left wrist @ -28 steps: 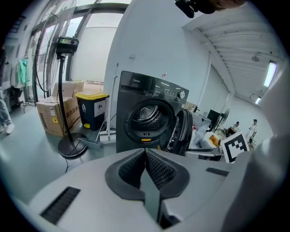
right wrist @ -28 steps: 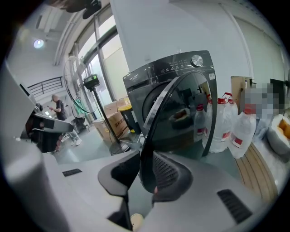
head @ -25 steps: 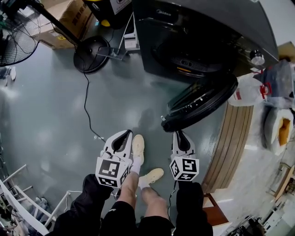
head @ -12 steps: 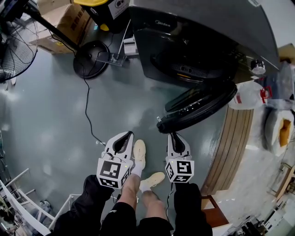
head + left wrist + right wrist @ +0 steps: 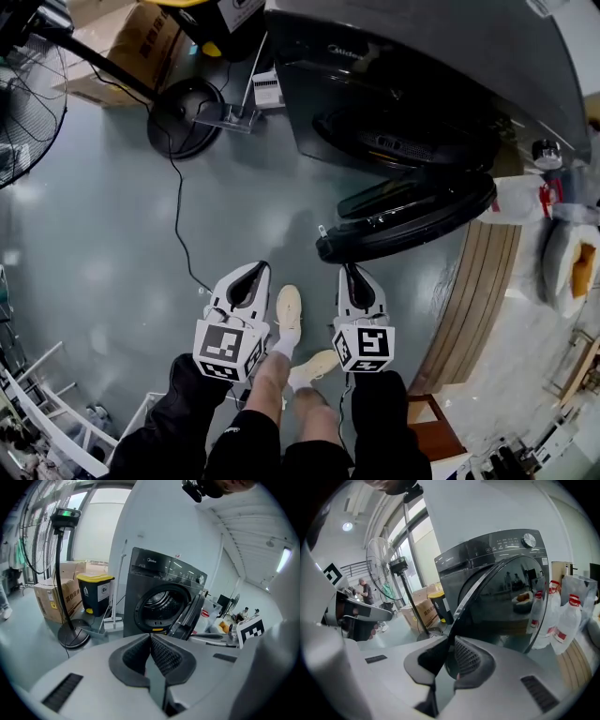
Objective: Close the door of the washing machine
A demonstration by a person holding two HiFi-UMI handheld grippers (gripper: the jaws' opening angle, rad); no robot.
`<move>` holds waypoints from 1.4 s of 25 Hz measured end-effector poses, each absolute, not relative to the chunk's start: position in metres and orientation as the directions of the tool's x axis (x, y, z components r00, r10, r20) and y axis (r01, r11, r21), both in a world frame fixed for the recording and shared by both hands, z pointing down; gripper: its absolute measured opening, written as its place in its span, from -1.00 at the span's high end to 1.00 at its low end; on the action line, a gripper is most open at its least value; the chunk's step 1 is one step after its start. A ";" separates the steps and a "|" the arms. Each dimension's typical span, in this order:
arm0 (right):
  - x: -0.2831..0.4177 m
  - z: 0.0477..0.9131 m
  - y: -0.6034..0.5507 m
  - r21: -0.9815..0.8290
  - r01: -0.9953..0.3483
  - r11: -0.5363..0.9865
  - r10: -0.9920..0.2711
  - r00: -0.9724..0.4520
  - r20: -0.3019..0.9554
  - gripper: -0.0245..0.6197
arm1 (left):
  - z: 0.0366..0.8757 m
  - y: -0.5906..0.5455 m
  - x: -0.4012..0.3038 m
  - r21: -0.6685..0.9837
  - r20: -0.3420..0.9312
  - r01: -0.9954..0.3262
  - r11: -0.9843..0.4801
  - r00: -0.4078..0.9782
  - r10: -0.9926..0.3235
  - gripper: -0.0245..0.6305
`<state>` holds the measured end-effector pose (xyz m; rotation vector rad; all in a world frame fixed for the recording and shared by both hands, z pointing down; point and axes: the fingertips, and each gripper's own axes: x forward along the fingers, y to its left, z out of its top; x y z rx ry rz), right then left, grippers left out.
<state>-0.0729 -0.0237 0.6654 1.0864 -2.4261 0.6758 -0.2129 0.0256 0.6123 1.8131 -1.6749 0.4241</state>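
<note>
A: As both grippers came forward over the floor, what changed at the right gripper?

B: Its jaws had just been closing. The tips stood drawn together with nothing between them. The left gripper was pressed together too, and empty.

A: And the door?

B: It was still swung out from the washer's front, hung at the right side, with the drum uncovered. Its free edge lay just beside the right gripper's tips, nearer than a second before. Whether they touched, I couldn't tell.

A: What did that mean for the task?

B: Nothing was closed yet. I judged the closed jaws were meant as a blunt nose for pushing, not gripping: press the free edge toward the washer until the latch caught. The left gripper seemed to have no part in it.
</note>
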 end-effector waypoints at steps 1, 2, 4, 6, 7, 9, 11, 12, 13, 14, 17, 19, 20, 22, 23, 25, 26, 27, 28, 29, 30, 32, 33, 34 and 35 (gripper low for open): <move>-0.078 0.665 -0.028 -0.262 -0.765 0.588 -0.576 -0.624 0.528 0.75 | 0.613 0.022 -0.217 0.228 0.618 -0.974 0.005 0.140 -0.774 0.85; -0.083 0.666 -0.030 -0.260 -0.761 0.595 -0.572 -0.628 0.529 0.75 | 0.614 0.019 -0.221 0.228 0.617 -0.974 0.008 0.139 -0.775 0.85; -0.092 0.667 -0.034 -0.248 -0.753 0.609 -0.560 -0.630 0.538 0.75 | 0.614 0.013 -0.227 0.231 0.614 -0.973 0.010 0.138 -0.777 0.85; -0.097 0.666 -0.041 -0.228 -0.753 0.617 -0.557 -0.623 0.550 0.78 | 0.611 0.005 -0.231 0.235 0.606 -0.972 0.009 0.140 -0.783 0.85; -0.100 0.665 -0.045 -0.219 -0.754 0.619 -0.558 -0.619 0.554 0.85 | 0.608 0.000 -0.233 0.236 0.601 -0.972 0.008 0.139 -0.787 0.85; -0.105 0.663 -0.054 -0.211 -0.751 0.626 -0.554 -0.618 0.558 0.87 | 0.599 -0.011 -0.236 0.233 0.591 -0.973 0.007 0.136 -0.795 0.85; -0.110 0.661 -0.062 -0.212 -0.744 0.634 -0.544 -0.623 0.562 0.87 | 0.592 -0.022 -0.240 0.228 0.584 -0.974 0.007 0.130 -0.801 0.85; -0.113 0.660 -0.066 -0.214 -0.739 0.639 -0.536 -0.628 0.564 0.87 | 0.589 -0.028 -0.242 0.225 0.583 -0.974 0.010 0.126 -0.803 0.85; -0.115 0.659 -0.070 -0.216 -0.732 0.646 -0.528 -0.633 0.566 0.87 | 0.588 -0.033 -0.243 0.222 0.583 -0.975 0.015 0.120 -0.804 0.85; -0.117 0.659 -0.074 -0.216 -0.723 0.656 -0.519 -0.640 0.567 0.87 | 0.587 -0.039 -0.244 0.221 0.583 -0.975 0.022 0.114 -0.805 0.85; -0.125 0.659 -0.088 -0.220 -0.697 0.683 -0.492 -0.661 0.566 0.87 | 0.585 -0.056 -0.247 0.214 0.585 -0.976 0.040 0.095 -0.805 0.85; -0.133 0.659 -0.099 -0.228 -0.683 0.694 -0.478 -0.673 0.564 0.87 | 0.587 -0.066 -0.252 0.214 0.587 -0.975 0.056 0.083 -0.805 0.85; -0.137 0.659 -0.104 -0.232 -0.676 0.699 -0.470 -0.679 0.564 0.87 | 0.588 -0.071 -0.255 0.215 0.589 -0.975 0.065 0.076 -0.804 0.85; -0.145 0.659 -0.113 -0.241 -0.664 0.708 -0.457 -0.691 0.561 0.87 | 0.590 -0.078 -0.258 0.213 0.595 -0.974 0.081 0.063 -0.802 0.85; -0.147 0.660 -0.117 -0.244 -0.659 0.711 -0.452 -0.695 0.559 0.87 | 0.591 -0.081 -0.260 0.213 0.597 -0.973 0.089 0.058 -0.800 0.85; -0.152 0.660 -0.127 -0.252 -0.650 0.716 -0.442 -0.703 0.557 0.87 | 0.594 -0.088 -0.265 0.218 0.600 -0.970 0.108 0.046 -0.798 0.85; -0.156 0.660 -0.131 -0.257 -0.646 0.719 -0.437 -0.708 0.555 0.87 | 0.595 -0.091 -0.268 0.220 0.601 -0.968 0.118 0.039 -0.798 0.85; -0.160 0.660 -0.136 -0.261 -0.641 0.721 -0.432 -0.712 0.554 0.87 | 0.597 -0.093 -0.271 0.222 0.602 -0.967 0.129 0.032 -0.798 0.85; -0.163 0.660 -0.140 -0.262 -0.638 0.724 -0.429 -0.714 0.553 0.87 | 0.599 -0.095 -0.274 0.223 0.604 -0.965 0.139 0.025 -0.797 0.85; -0.166 0.660 -0.143 -0.263 -0.634 0.728 -0.425 -0.717 0.553 0.87 | 0.601 -0.097 -0.276 0.224 0.606 -0.963 0.148 0.019 -0.796 0.85; -0.168 0.661 -0.146 -0.263 -0.630 0.731 -0.421 -0.719 0.553 0.87 | 0.602 -0.098 -0.277 0.226 0.607 -0.962 0.155 0.014 -0.794 0.85; -0.172 0.661 -0.151 -0.264 -0.620 0.739 -0.410 -0.725 0.554 0.87 | 0.604 -0.101 -0.280 0.230 0.609 -0.959 0.168 0.007 -0.793 0.85; -0.175 0.661 -0.154 -0.263 -0.616 0.743 -0.406 -0.726 0.555 0.87 | 0.604 -0.103 -0.281 0.233 0.609 -0.957 0.174 0.004 -0.793 0.85; -0.177 0.662 -0.157 -0.260 -0.612 0.747 -0.402 -0.727 0.557 0.87 | 0.605 -0.105 -0.283 0.236 0.608 -0.955 0.180 0.001 -0.794 0.85; -0.180 0.663 -0.161 -0.256 -0.608 0.751 -0.399 -0.728 0.558 0.87 | 0.606 -0.108 -0.285 0.241 0.608 -0.953 0.186 -0.001 -0.794 0.85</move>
